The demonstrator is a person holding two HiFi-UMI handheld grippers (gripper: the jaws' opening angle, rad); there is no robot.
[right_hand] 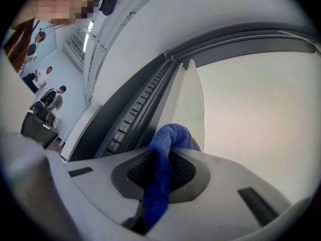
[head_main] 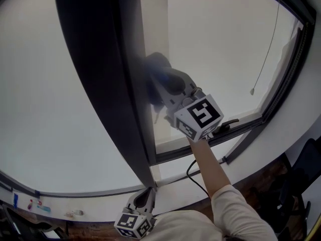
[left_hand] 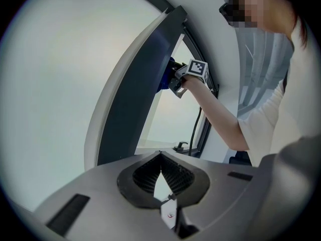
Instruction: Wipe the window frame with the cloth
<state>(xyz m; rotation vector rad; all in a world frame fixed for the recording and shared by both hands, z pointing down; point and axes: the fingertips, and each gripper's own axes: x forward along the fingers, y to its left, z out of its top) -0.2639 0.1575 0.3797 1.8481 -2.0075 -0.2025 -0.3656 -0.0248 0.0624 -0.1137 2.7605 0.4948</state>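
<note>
The dark window frame (head_main: 113, 84) runs steeply from the top down to the sill. My right gripper (head_main: 159, 84) is shut on a blue cloth (head_main: 156, 64) and holds it against the frame's right side, about halfway up. In the right gripper view the cloth (right_hand: 170, 139) bulges out past the jaws of the right gripper (right_hand: 168, 152), right beside the frame (right_hand: 133, 112). My left gripper (head_main: 145, 196) hangs low by the foot of the frame, with nothing in it. In the left gripper view its jaws (left_hand: 160, 157) meet at the tips, and the cloth (left_hand: 164, 75) shows far up the frame (left_hand: 130, 99).
A window handle (head_main: 226, 124) sits on the lower sash to the right of my arm. A blind cord with a pull (head_main: 253, 90) hangs at the right. A black cable (head_main: 193, 173) trails below. Small items (head_main: 35, 205) lie on the sill (head_main: 90, 205) at lower left. People (right_hand: 47, 92) stand in the room behind.
</note>
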